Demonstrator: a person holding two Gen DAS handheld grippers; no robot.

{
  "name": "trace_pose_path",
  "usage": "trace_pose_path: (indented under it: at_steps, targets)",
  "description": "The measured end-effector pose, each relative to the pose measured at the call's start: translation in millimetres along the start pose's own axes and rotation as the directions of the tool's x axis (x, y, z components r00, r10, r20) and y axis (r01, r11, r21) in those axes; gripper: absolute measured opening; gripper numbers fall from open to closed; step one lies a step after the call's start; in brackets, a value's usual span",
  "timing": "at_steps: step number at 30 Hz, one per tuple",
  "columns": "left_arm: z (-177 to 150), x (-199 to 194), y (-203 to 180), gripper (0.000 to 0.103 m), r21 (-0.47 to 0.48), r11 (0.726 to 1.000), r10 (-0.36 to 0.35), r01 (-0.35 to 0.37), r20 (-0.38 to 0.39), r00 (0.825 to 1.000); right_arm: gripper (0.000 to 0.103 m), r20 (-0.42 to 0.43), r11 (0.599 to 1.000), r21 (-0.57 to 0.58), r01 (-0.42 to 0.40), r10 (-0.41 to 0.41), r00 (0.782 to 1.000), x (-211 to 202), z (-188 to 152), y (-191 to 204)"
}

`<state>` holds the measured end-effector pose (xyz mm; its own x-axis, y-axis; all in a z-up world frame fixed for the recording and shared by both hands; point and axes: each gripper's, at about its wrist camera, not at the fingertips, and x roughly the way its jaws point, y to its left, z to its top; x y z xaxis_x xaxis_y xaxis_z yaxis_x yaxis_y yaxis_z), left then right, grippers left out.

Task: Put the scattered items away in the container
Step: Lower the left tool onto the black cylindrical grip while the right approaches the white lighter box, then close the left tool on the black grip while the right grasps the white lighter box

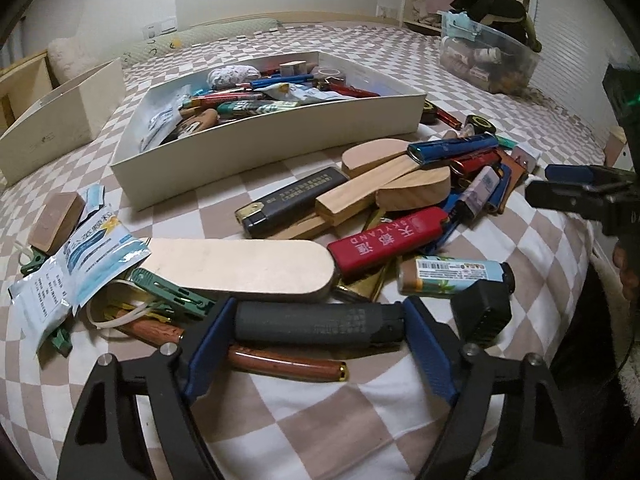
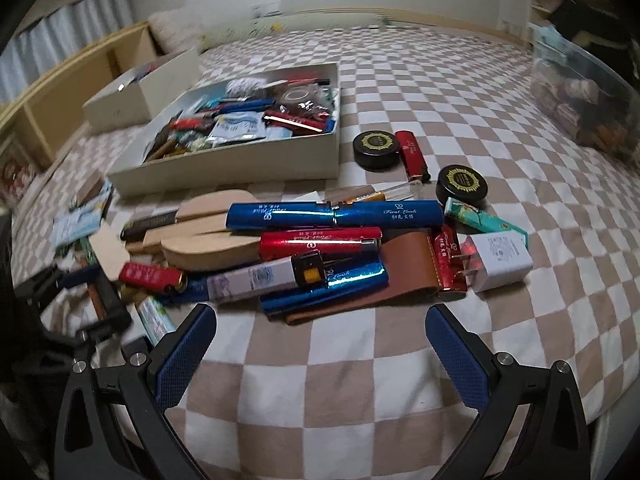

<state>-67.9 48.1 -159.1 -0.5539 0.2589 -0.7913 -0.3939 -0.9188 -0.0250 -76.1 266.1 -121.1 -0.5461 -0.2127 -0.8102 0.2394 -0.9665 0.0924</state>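
Note:
My left gripper [image 1: 320, 314] is shut lengthwise on a dark grey lighter [image 1: 308, 324], one blue pad at each end, low over the checked bedsheet. A brown pen [image 1: 288, 364] lies just beneath it. Around it lies a pile: a flat wooden slab [image 1: 240, 264], a red lighter [image 1: 388, 244], sachets [image 1: 72, 268] and a blue pen case [image 2: 336, 214]. The white container [image 1: 280, 136], holding several items, sits beyond the pile. My right gripper [image 2: 320, 316] stands open over bare sheet in front of a brown leather sleeve [image 2: 380, 276], with nothing between its fingers.
A second white box [image 1: 60, 120] stands at the far left and a clear plastic bin [image 1: 488, 56] at the back right. Two black round tins [image 2: 376, 148], a red lighter [image 2: 412, 156] and a white plug adapter [image 2: 500, 260] lie to the right of the pile. The bed edge drops off at the right.

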Motion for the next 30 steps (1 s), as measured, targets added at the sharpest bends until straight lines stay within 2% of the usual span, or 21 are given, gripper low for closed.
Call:
trace_pose_path:
  at_steps: [13,17,26,30]
  targets:
    - [-6,-6,18,0.083,-0.09,0.994,0.071,-0.07,0.008,0.997,0.103,0.011,0.993,-0.108,-0.054,0.055,0.998,8,9,-10]
    - [-4,-5,22,0.083,-0.11,0.991,0.081,-0.081,0.0,0.997,0.103,0.011,0.986,-0.165,-0.03,0.032,0.999,12,10,7]
    - [-6,-7,26,0.083,-0.113,0.988,0.109,-0.109,-0.003,0.994,0.103,-0.026,0.976,-0.218,0.008,-0.014,1.0,31,11,37]
    - [-7,-9,33,0.083,-0.13,0.983,0.129,-0.129,-0.008,0.992,0.103,-0.055,0.977,-0.211,0.0,-0.012,0.998,39,12,39]
